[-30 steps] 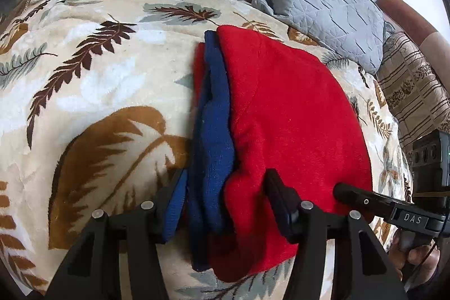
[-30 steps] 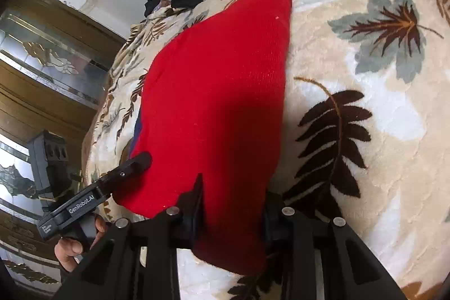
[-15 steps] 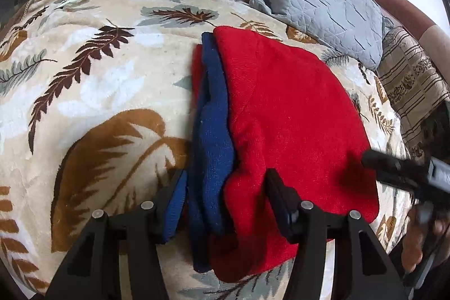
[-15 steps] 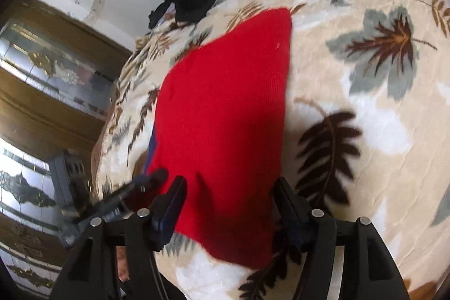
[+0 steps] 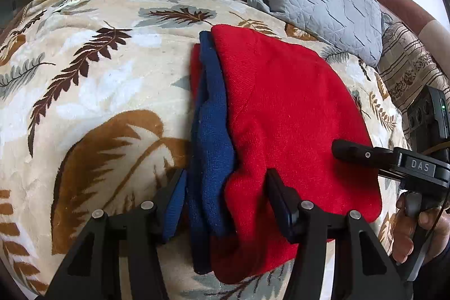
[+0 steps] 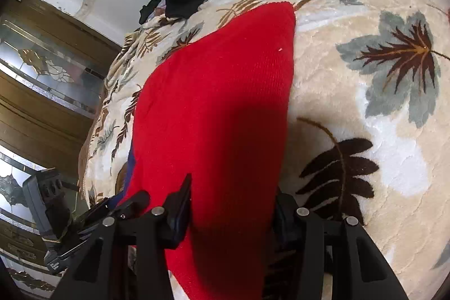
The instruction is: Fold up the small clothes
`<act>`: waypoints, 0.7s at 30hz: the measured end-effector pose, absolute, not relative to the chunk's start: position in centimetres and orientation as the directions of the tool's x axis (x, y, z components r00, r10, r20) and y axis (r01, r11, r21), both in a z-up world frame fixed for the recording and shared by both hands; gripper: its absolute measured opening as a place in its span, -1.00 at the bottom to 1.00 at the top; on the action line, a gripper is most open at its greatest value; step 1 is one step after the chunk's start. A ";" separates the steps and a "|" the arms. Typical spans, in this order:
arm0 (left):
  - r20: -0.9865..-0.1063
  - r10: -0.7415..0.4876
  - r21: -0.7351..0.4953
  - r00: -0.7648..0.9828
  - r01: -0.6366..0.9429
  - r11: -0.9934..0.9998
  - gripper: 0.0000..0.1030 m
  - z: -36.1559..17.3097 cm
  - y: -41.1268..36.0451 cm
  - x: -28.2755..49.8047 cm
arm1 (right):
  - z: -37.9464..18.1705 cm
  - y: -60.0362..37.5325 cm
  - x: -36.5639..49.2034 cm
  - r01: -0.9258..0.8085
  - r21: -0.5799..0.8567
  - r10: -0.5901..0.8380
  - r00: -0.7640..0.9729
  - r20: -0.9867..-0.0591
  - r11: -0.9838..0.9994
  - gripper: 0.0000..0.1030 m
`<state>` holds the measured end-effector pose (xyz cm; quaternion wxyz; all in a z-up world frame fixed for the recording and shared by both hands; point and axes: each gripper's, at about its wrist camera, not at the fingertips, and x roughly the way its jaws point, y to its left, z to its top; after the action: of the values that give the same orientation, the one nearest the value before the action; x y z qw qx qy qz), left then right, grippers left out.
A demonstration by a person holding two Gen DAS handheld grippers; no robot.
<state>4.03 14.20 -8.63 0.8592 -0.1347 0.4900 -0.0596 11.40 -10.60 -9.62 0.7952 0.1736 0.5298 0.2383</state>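
My left gripper [image 5: 225, 204] and right gripper [image 6: 230, 204] each straddle the sweater's [image 5: 287, 114] lower-frame edge (right jaws just narrowed), whether gripping I cannot tell.

We angle our left hand-held gripper [image 5: 225, 193] downward, its jaws set partway apart. Our right hand-held gripper [image 6: 232, 204] tilts down likewise, and its jaws have just been narrowing, fabric lying between them. Our right hand [image 5: 419, 227] wraps its handle.
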 end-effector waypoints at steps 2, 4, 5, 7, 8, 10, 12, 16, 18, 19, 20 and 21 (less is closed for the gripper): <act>-0.826 -0.232 -0.287 0.514 -0.028 0.958 0.15 -8.6 14.2 4.0 | -9.7 -10.8 11.3 -0.185 0.543 0.573 0.317 -0.756 0.819 0.19; -0.826 -0.231 -0.285 0.514 -0.027 0.958 0.15 -8.6 14.2 4.1 | -9.6 -11.0 10.9 -0.194 0.551 0.584 0.311 -0.750 0.812 0.23; -0.827 -0.229 -0.282 0.513 -0.026 0.959 0.15 -8.6 14.2 4.1 | -9.6 -11.1 10.7 -0.199 0.549 0.583 0.310 -0.751 0.812 0.25; -0.827 -0.226 -0.278 0.514 -0.025 0.960 0.15 -8.6 14.2 4.1 | -9.6 -11.2 10.6 -0.204 0.554 0.590 0.307 -0.747 0.807 0.26; -0.828 -0.225 -0.276 0.514 -0.024 0.961 0.15 -8.7 14.1 4.2 | -9.6 -11.3 10.5 -0.204 0.560 0.595 0.306 -0.743 0.803 0.26; -0.828 -0.225 -0.276 0.514 -0.024 0.961 0.15 -8.7 14.1 4.2 | -9.7 -11.5 10.5 -0.201 0.570 0.603 0.305 -0.737 0.797 0.27; -0.828 -0.225 -0.276 0.513 -0.023 0.961 0.15 -8.7 14.1 4.2 | -9.8 -11.2 10.6 -0.218 0.562 0.602 0.295 -0.742 0.798 0.26; -0.830 -0.222 -0.270 0.511 -0.019 0.963 0.16 -8.7 14.0 4.2 | -9.8 -10.6 10.3 -0.236 0.504 0.556 0.305 -0.773 0.831 0.04; -0.831 -0.220 -0.266 0.512 -0.018 0.964 0.16 -8.8 13.9 4.2 | -9.7 -10.4 10.3 -0.240 0.488 0.543 0.309 -0.781 0.839 0.02; -0.830 -0.220 -0.267 0.512 -0.019 0.964 0.16 -8.7 13.9 4.1 | -9.7 -10.4 10.2 -0.240 0.485 0.540 0.310 -0.783 0.841 0.02; -0.830 -0.220 -0.267 0.512 -0.019 0.964 0.16 -8.7 13.9 4.1 | -9.7 -10.4 10.3 -0.236 0.490 0.543 0.309 -0.781 0.839 0.02; -0.830 -0.220 -0.267 0.512 -0.019 0.964 0.16 -8.8 13.8 4.1 | -9.7 -10.6 10.3 -0.233 0.496 0.547 0.307 -0.779 0.837 0.06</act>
<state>4.12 13.85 -8.75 0.8609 -0.1217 0.4905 -0.0584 10.26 -10.57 -9.73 0.7949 0.1465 0.5352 0.2454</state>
